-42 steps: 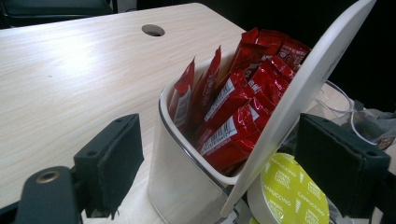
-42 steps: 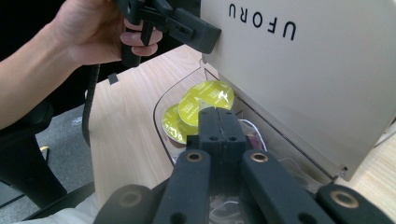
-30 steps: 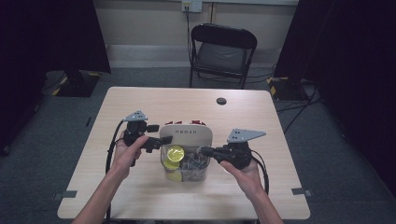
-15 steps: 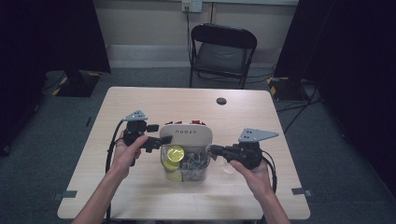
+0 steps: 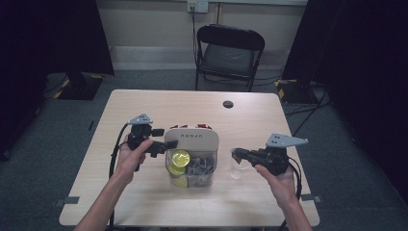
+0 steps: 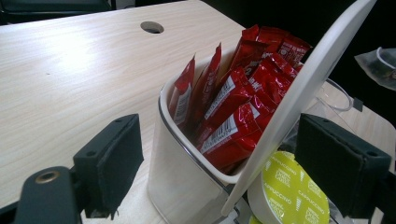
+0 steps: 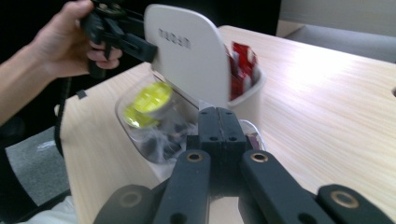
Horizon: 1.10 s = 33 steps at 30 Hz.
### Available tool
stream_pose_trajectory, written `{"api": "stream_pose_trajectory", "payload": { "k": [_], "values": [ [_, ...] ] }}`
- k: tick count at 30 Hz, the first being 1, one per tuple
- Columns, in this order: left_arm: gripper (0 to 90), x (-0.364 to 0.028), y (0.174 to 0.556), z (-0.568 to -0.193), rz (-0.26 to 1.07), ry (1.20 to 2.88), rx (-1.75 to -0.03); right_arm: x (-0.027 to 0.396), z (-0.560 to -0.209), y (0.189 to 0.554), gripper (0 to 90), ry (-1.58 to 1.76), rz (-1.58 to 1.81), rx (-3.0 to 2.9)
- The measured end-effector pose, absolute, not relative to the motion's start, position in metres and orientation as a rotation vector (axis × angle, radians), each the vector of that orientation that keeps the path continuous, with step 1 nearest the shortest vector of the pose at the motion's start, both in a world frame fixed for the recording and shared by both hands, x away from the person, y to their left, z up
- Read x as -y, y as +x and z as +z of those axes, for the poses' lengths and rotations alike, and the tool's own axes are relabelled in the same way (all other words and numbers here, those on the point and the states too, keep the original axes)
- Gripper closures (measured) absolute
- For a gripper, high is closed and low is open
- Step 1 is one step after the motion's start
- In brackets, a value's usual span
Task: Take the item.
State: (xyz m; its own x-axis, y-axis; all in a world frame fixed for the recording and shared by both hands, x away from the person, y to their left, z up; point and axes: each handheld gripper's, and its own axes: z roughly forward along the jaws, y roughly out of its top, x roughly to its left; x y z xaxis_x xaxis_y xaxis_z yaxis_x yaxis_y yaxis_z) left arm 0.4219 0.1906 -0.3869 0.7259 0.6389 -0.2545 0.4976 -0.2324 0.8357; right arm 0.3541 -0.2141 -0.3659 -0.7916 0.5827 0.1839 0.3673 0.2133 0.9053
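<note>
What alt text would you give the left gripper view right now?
The left claw straddles the raised white lid of a container, its two black pads on either side and the jaws open. Red sachets stand packed in the white compartment, a yellow-topped capsule sits below the lid, and the wooden table lies behind.

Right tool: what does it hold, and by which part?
A clear packet, pinched by its upper edge in the shut right tool.

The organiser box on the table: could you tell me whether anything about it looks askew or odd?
Its white lid stands tilted open, with the left gripper at its edge. The right gripper holds a clear packet out beside the box. Nothing is spilled.
</note>
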Motion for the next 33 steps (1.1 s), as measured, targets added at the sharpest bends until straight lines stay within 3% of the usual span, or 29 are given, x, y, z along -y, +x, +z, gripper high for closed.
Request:
{"api": "stream_pose_trajectory", "payload": {
  "k": [10, 33],
  "values": [
    [15.2, -0.190, 0.422, -0.388, 0.170, 1.896, -0.873, 0.231, -0.385, 0.361, 90.0, 1.006, 1.565, -2.260],
    [15.2, -0.189, 0.422, -0.388, 0.170, 1.898, -0.879, 0.224, -0.410, 0.379, 90.0, 1.048, 1.472, -2.329]
  ]
}}
